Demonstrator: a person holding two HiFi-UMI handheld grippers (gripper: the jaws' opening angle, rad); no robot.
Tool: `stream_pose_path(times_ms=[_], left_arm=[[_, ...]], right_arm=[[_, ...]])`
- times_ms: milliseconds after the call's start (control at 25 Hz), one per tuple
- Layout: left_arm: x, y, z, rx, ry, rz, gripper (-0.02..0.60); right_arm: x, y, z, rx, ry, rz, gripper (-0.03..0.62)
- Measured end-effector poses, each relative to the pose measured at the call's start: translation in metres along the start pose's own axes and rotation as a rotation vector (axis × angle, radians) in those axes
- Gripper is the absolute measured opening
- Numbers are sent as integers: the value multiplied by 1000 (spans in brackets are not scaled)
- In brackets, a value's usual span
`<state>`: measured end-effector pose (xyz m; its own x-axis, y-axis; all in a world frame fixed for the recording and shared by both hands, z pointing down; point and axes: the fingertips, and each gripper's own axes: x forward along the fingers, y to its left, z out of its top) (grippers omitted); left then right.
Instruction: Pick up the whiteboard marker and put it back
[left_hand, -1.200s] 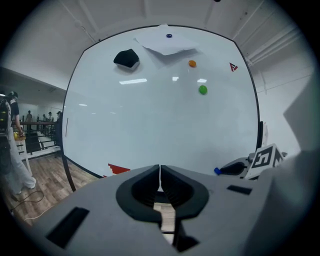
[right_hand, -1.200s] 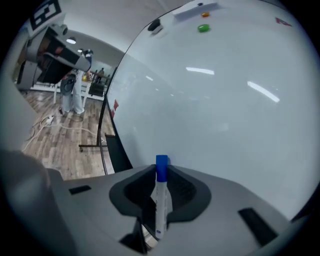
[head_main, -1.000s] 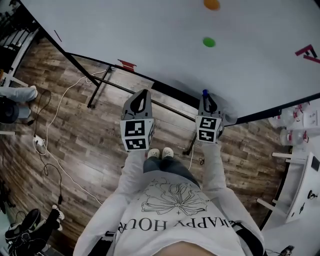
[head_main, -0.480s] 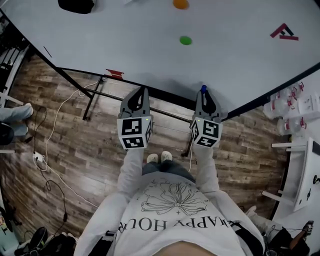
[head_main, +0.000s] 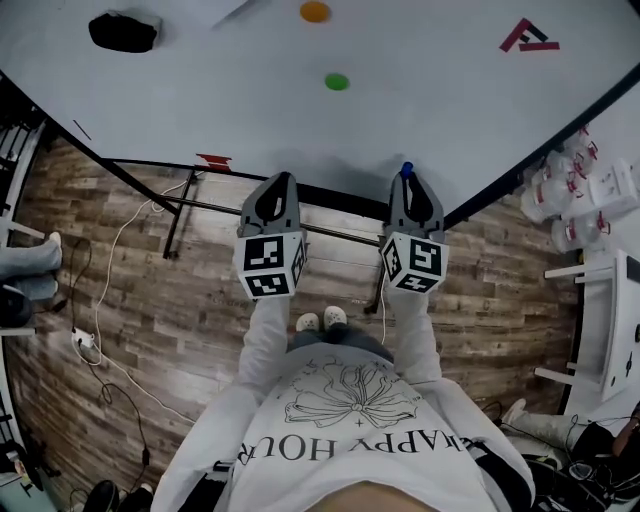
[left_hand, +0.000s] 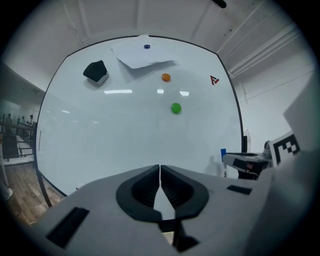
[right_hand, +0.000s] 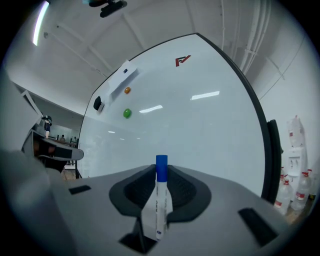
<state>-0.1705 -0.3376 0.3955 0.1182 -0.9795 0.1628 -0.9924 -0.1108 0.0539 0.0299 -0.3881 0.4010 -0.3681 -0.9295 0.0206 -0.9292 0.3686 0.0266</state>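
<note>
The whiteboard marker (right_hand: 159, 200), white with a blue cap (head_main: 407, 169), stands upright between the jaws of my right gripper (right_hand: 161, 175), which is shut on its barrel. The cap pokes out past the fingertips toward the big whiteboard (head_main: 450, 130). In the head view my right gripper (head_main: 409, 186) is held just in front of the board's lower edge. My left gripper (head_main: 273, 192) is level beside it, shut with nothing in it (left_hand: 160, 171). From the left gripper view the right gripper (left_hand: 246, 163) and the blue cap (left_hand: 223, 153) show at the right.
On the board are a green magnet (head_main: 337, 82), an orange magnet (head_main: 315, 12), a black eraser (head_main: 124, 31), a red logo (head_main: 530, 36) and a pinned sheet (left_hand: 142, 56). Stand legs (head_main: 180, 212) and cables (head_main: 105, 290) cross the wood floor. Bottles (head_main: 565, 195) stand at the right.
Both grippers have risen a little in front of the board's lower edge. The right one has rolled with the marker still in it. The board's magnets have slid left in the head view.
</note>
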Motion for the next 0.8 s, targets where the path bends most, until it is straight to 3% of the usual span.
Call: stream_pose_path(times_ms=[400, 800], left_arm=[[16, -43, 21, 30, -33, -86, 9], [36, -96, 19, 50, -26, -191, 9]], right_arm=[[-23, -54, 34, 12, -81, -107, 67], [-51, -103, 30, 9, -75, -203, 67]])
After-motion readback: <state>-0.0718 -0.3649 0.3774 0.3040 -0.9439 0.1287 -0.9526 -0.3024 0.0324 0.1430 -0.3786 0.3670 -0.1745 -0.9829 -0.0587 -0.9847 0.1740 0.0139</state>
